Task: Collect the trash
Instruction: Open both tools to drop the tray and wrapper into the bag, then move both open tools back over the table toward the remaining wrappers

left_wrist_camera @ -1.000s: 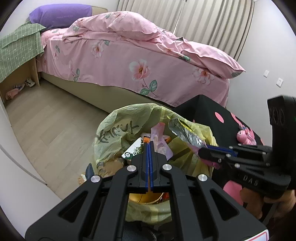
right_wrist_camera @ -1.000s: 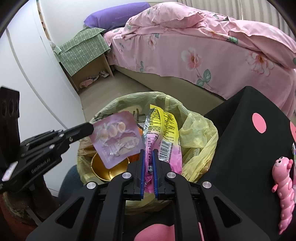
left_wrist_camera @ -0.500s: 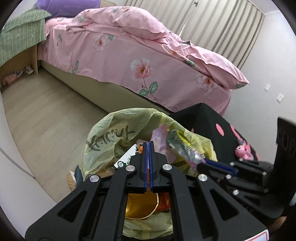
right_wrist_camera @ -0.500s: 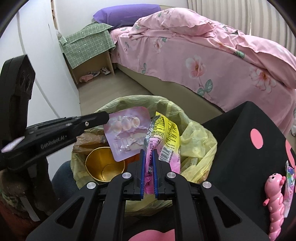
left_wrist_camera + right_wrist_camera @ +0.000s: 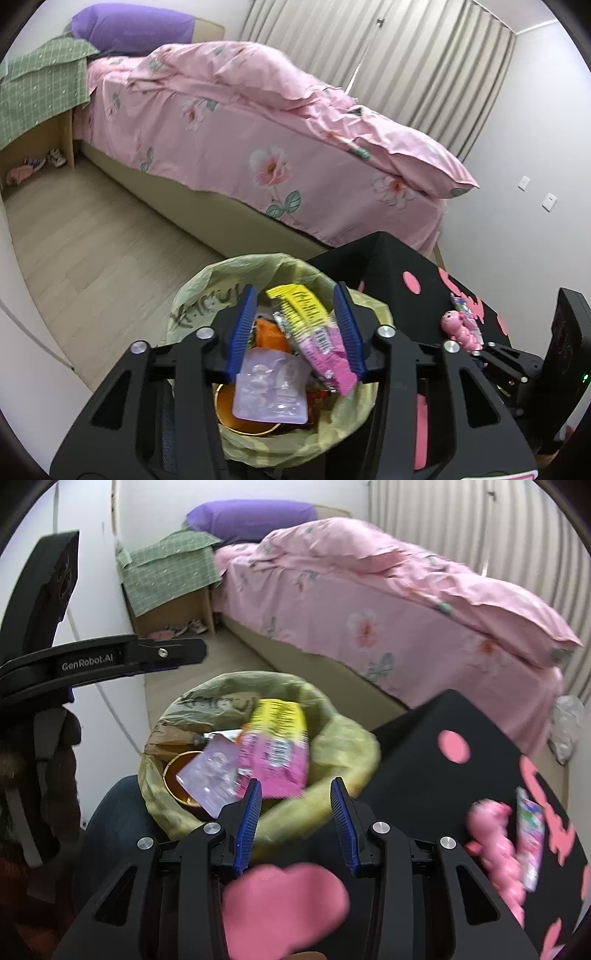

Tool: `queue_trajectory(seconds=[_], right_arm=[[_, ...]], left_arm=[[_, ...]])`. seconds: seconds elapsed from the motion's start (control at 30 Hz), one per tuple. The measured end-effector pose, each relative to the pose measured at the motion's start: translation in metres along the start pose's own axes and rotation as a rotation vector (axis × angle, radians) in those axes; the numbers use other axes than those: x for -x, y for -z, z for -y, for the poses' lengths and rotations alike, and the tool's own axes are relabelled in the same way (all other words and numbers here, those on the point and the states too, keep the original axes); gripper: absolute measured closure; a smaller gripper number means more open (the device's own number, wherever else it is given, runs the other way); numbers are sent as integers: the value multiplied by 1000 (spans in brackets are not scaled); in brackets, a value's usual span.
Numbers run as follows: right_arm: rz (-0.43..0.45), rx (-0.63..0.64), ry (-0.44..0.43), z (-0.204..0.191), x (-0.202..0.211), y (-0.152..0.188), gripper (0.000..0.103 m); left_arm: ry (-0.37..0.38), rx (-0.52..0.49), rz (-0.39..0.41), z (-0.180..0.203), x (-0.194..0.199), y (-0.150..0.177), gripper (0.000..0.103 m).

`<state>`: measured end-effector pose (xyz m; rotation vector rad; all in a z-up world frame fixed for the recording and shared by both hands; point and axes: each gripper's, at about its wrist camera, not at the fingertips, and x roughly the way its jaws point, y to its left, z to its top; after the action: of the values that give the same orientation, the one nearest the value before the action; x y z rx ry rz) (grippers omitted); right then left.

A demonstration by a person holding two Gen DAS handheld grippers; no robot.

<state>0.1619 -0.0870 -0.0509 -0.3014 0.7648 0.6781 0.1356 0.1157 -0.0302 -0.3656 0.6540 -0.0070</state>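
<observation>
Both grippers, left [image 5: 297, 332] and right [image 5: 295, 823], are opening empty above the bin [image 5: 192, 299]; wrappers [image 5: 314, 332] dropped inside. Next probably: fetch more trash.

My right gripper [image 5: 295, 821] is opening over the bin bag [image 5: 343, 746], nothing between the jaws; yellow-pink wrapper [image 5: 275, 746] and purple pouch [image 5: 214, 775] are lying inside it.

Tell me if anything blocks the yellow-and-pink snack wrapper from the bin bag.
Nothing visible does. The yellow-and-pink snack wrapper and the pale purple pouch already lie in the yellow-green bin bag, clear of both opening grippers, left gripper, right gripper.
</observation>
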Motion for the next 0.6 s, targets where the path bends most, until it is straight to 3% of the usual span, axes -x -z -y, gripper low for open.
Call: queue_trajectory(seconds=[0.23, 0.47, 0.6], right_arm=[[38, -53, 109, 54, 70, 43, 66], [83, -249, 223, 124, 142, 120, 64], [99, -324, 290, 151, 171, 167, 64]], left_arm=[[80, -99, -24, 53, 0, 8, 55], [288, -297, -91, 147, -25, 43, 53], [350, -372, -157, 202, -52, 63, 52]])
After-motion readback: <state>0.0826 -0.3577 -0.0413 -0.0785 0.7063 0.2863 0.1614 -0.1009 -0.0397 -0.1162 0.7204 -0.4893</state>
